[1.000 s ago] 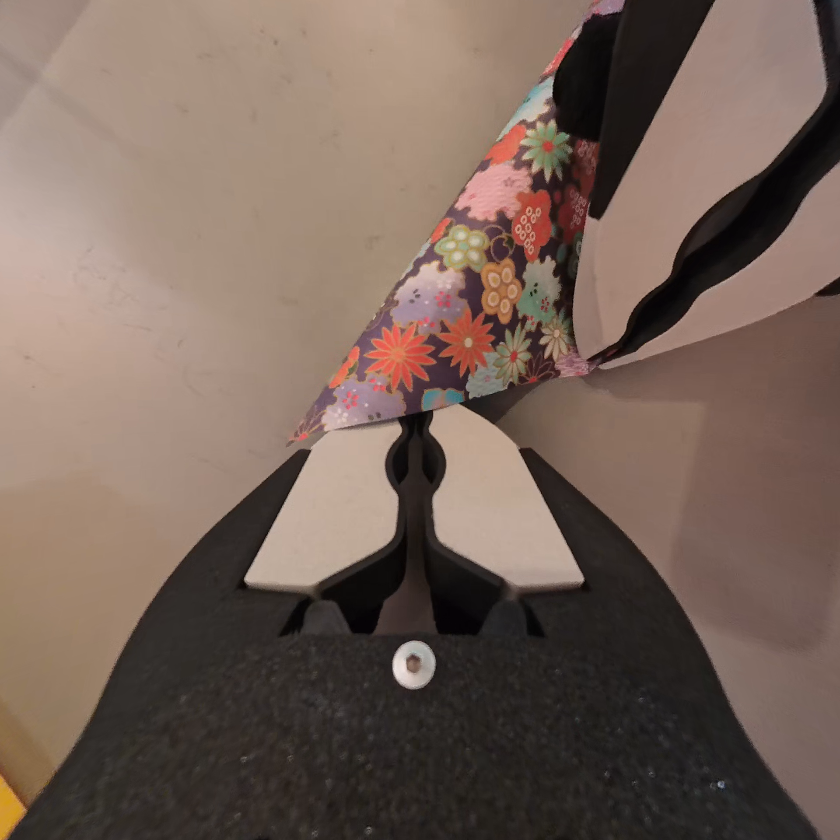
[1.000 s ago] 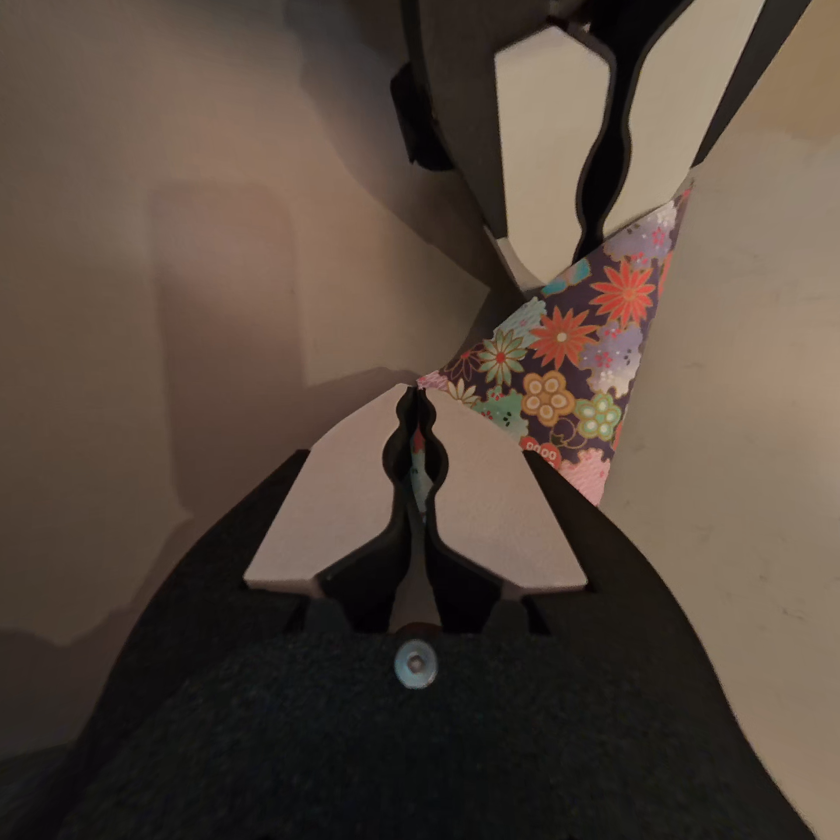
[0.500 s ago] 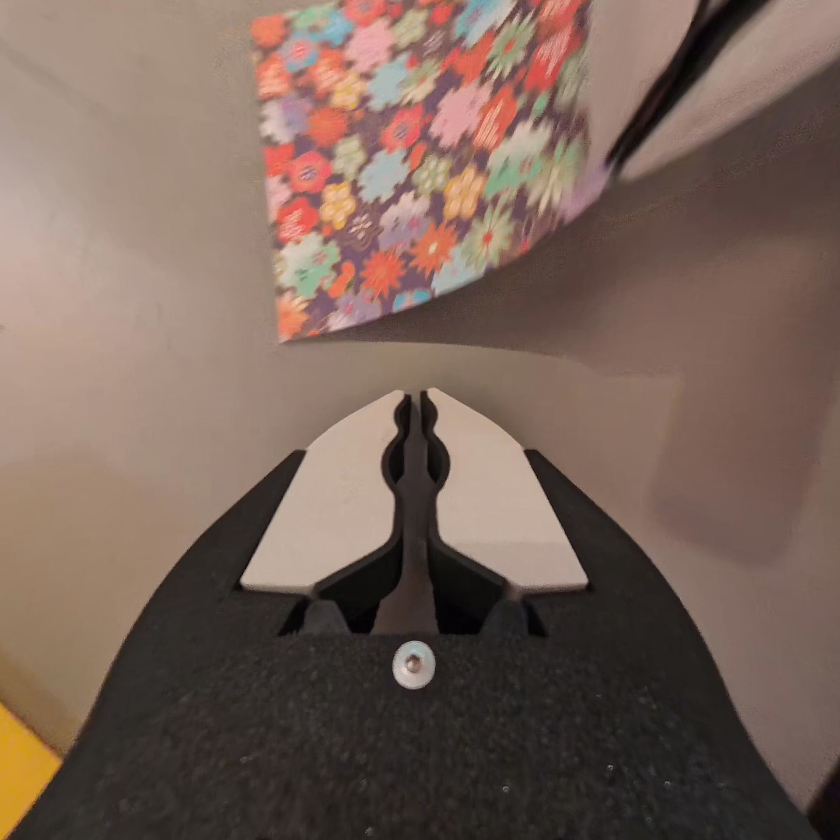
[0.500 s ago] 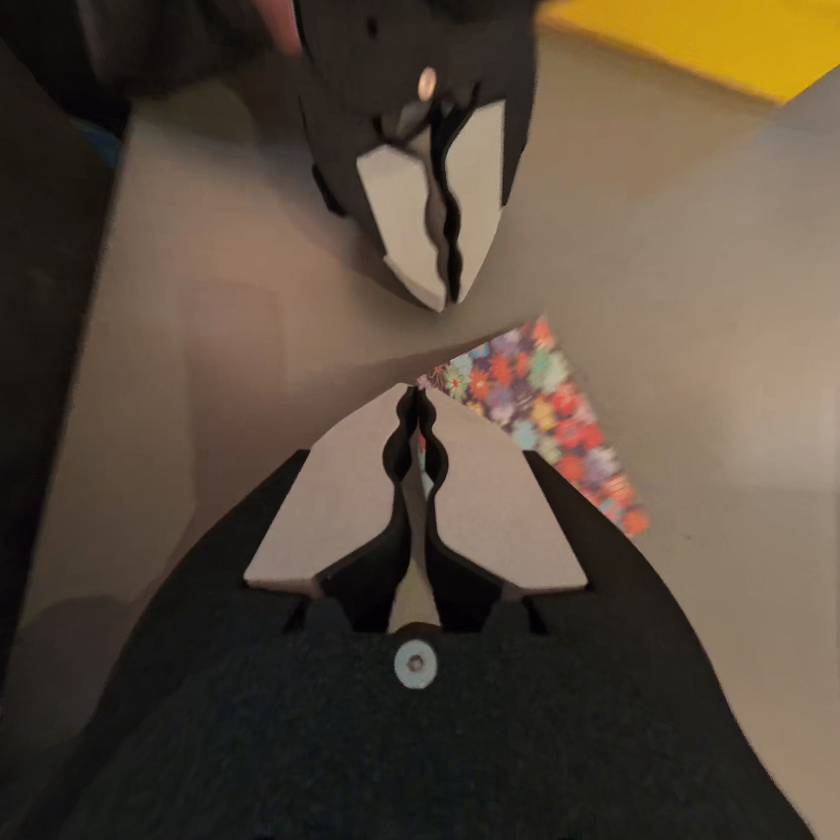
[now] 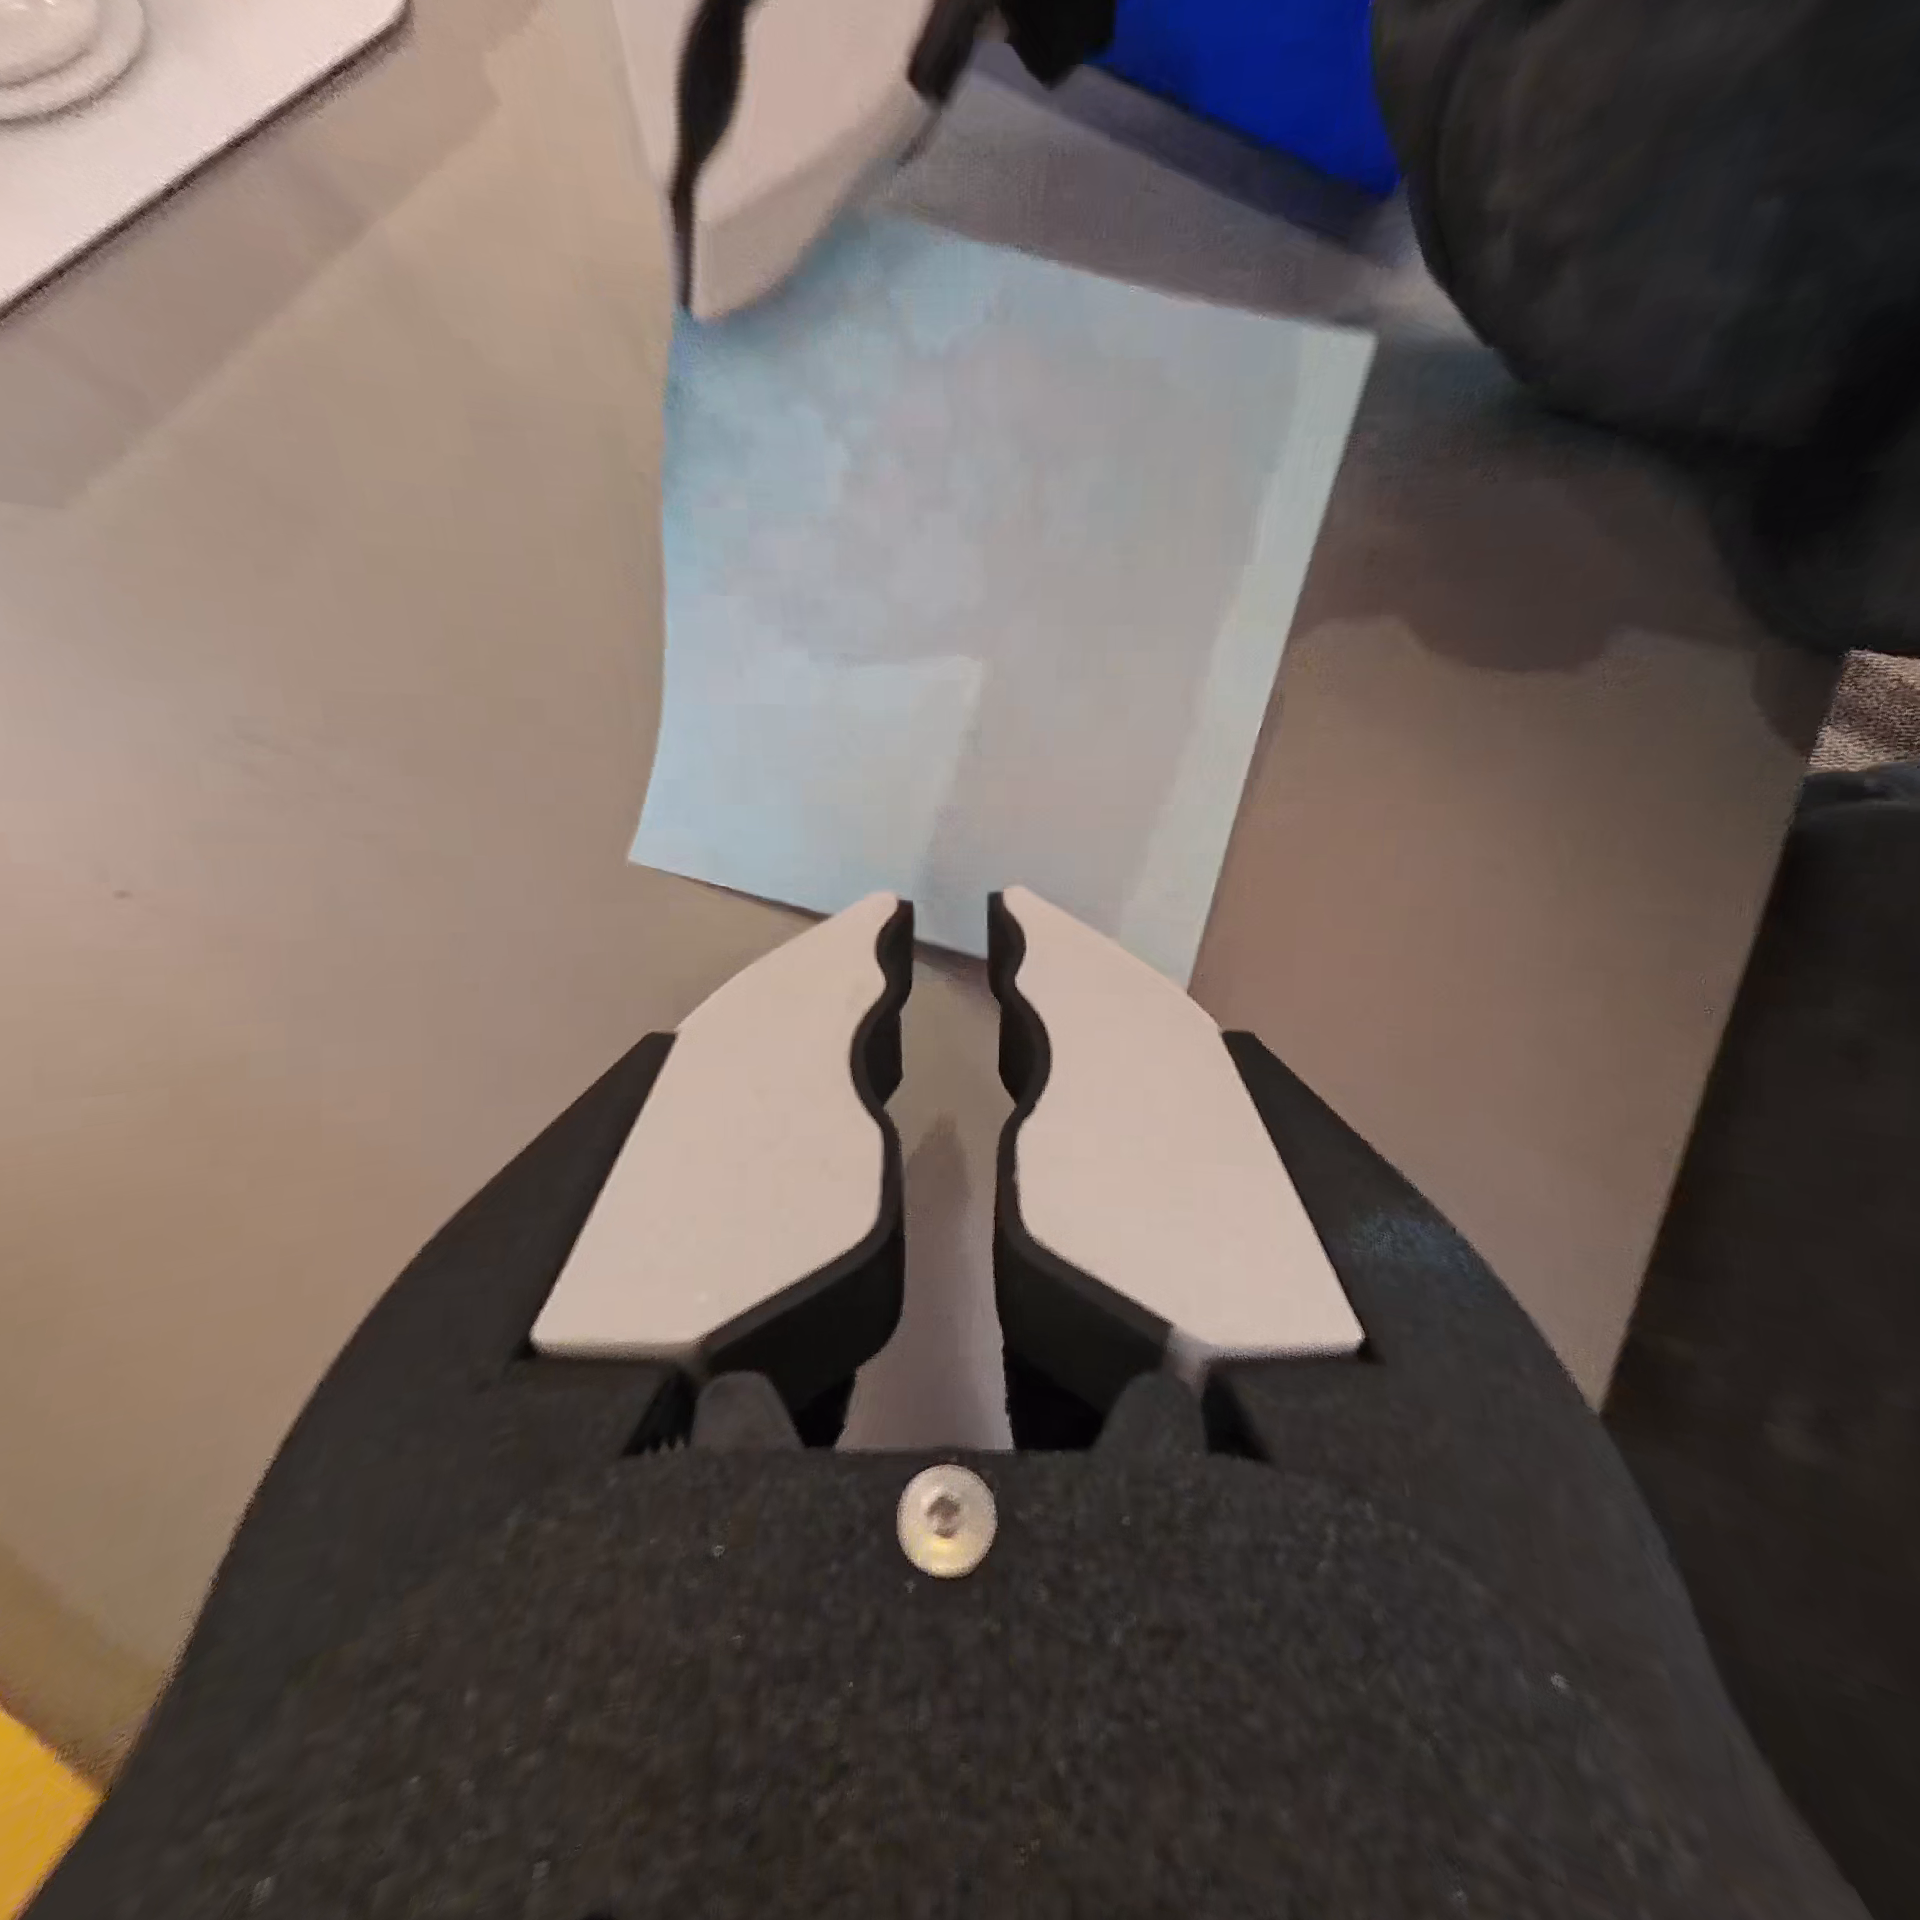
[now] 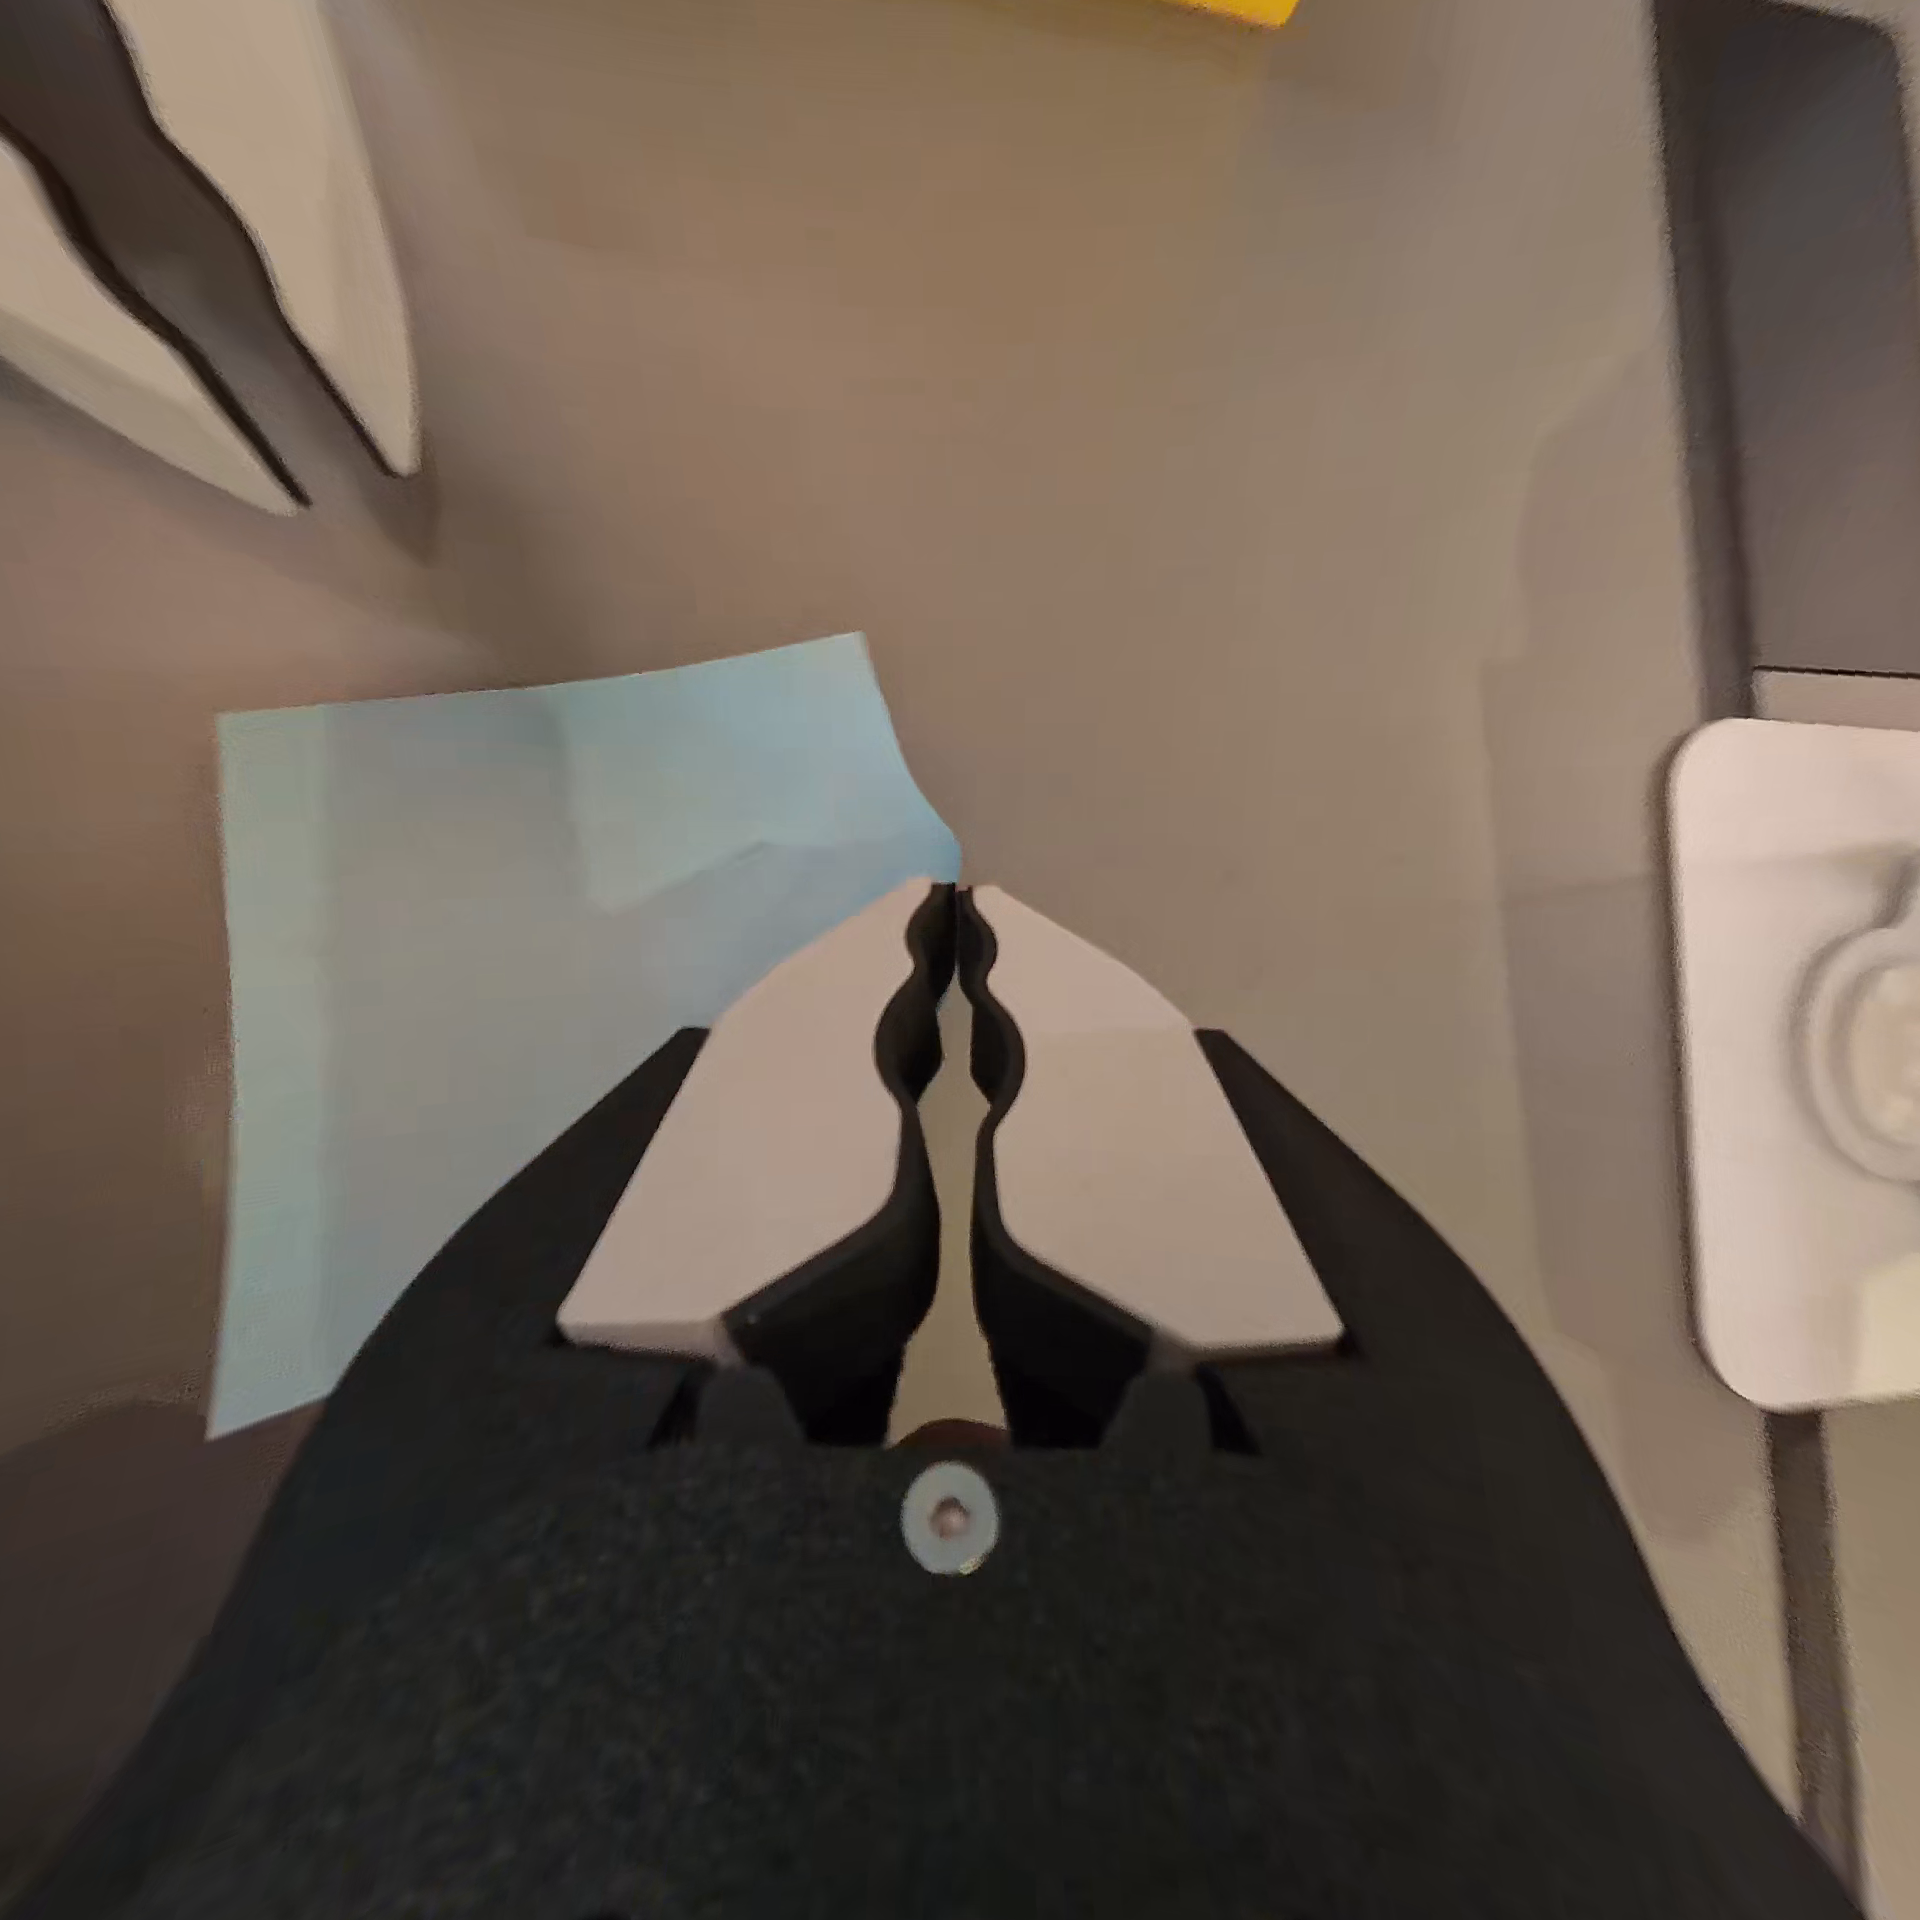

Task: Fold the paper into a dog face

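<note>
Pale blue paper (image 5: 977, 582) is seen lying on the grey table (image 5: 312, 727) just beyond the slightly parted, empty left gripper (image 5: 948, 914), while in the right wrist view its raised right corner is pinched by the closed right gripper (image 6: 954, 891).

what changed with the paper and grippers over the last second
The paper was flipped: its floral side showed before, now the plain light blue side faces up, lying on the table. The left gripper let go, backed off and opened slightly. The right gripper stays shut on the paper's corner, which lifts a little.
</note>
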{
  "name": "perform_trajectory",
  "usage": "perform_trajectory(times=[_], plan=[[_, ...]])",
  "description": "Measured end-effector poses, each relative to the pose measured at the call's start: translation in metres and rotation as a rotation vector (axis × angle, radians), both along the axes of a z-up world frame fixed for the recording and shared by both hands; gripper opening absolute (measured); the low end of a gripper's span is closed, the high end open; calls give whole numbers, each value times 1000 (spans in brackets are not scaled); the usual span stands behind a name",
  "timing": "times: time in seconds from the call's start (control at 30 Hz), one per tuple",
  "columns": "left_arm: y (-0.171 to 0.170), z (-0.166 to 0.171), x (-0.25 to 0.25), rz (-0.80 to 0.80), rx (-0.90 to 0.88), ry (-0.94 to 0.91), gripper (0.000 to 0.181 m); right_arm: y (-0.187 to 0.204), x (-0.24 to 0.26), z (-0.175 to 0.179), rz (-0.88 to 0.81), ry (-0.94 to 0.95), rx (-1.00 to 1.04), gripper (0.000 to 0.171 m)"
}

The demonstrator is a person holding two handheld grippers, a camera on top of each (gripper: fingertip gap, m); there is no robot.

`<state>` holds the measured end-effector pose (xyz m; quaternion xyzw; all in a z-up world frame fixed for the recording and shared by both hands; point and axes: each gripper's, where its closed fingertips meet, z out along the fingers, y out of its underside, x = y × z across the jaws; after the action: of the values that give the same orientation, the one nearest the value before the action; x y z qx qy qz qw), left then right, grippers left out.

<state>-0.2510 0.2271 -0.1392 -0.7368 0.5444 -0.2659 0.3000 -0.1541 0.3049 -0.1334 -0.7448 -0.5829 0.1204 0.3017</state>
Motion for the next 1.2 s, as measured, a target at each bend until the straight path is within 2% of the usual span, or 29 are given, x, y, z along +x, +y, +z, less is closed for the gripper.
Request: perform_trajectory(times=[0.03, 0.17, 0.3, 0.73, 1.2], plan=[[5, -9, 4, -1, -12, 22, 12, -1, -3, -9, 16, 13, -5, 0], [17, -45, 16, -29, -9, 141, 3, -5, -11, -35, 71, 29, -1, 0], [17, -63, 28, -55, 1, 206, 0, -9, -20, -39, 79, 81, -35, 0], [6, -70, 35, -110, -23, 187, 0, -10, -11, -44, 59, 115, -137, 5], [8, -70, 31, -99, -20, 195, 0, -10, -3, -37, 53, 60, -116, 0]])
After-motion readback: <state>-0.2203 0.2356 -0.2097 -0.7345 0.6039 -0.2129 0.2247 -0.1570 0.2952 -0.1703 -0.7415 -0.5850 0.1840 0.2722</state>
